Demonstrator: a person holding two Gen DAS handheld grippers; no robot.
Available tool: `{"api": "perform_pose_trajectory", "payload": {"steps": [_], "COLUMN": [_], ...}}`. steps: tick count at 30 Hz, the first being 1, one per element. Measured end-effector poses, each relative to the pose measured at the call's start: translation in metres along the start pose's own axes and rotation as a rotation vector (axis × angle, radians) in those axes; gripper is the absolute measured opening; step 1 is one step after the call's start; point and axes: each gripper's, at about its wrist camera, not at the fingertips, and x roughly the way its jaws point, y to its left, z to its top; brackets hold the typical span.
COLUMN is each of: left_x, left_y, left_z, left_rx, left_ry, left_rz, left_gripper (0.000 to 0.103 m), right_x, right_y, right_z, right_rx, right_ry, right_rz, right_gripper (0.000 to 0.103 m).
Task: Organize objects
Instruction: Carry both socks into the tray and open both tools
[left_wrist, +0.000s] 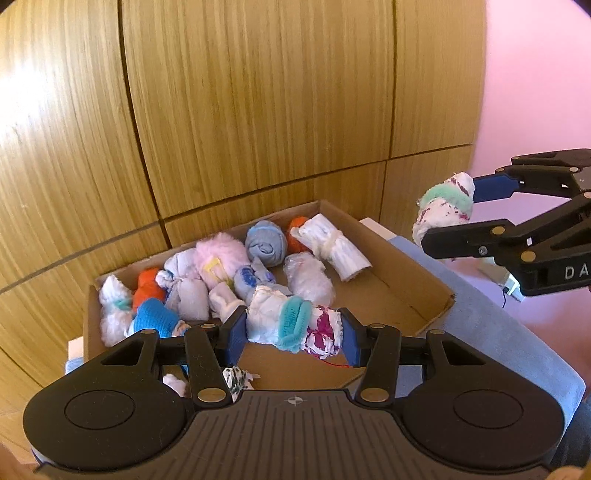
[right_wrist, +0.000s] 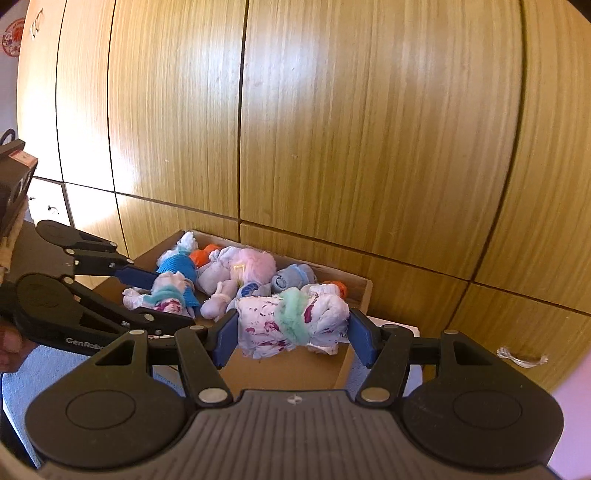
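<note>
A cardboard box (left_wrist: 406, 258) holds several rolled sock bundles (left_wrist: 221, 266). My left gripper (left_wrist: 295, 328) is shut on a white, teal and magenta sock bundle (left_wrist: 291, 325) and holds it over the box's near side. My right gripper (right_wrist: 293, 330) is shut on a similar white bundle with a green band (right_wrist: 291, 321), held above the box's right edge (right_wrist: 365, 291). The right gripper also shows in the left wrist view (left_wrist: 448, 218), to the right of the box. The left gripper shows in the right wrist view (right_wrist: 162, 299) with its bundle (right_wrist: 166, 295).
The box sits on a blue-grey cloth surface (left_wrist: 498, 325) against wooden panelled doors (left_wrist: 258, 110). A pink wall (left_wrist: 535, 92) is at the right. A small white bundle (left_wrist: 236, 380) lies below the left gripper. A metal handle (right_wrist: 521, 356) is on the right panel.
</note>
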Motion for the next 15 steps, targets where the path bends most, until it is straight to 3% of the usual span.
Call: {"api": "perform_pose_trajectory", "payload": {"steps": [15], "left_x": [0.061], "left_y": [0.012], "left_z": [-0.002], "left_rx": [-0.034], "left_ry": [0.193], "left_rz": [-0.080], "left_gripper": [0.057], "right_x": [0.055], "right_y": [-0.008], "right_z": [-0.010], "right_rx": [-0.001], "right_ry": [0.165], "right_rz": [0.096], "right_gripper": [0.059]}}
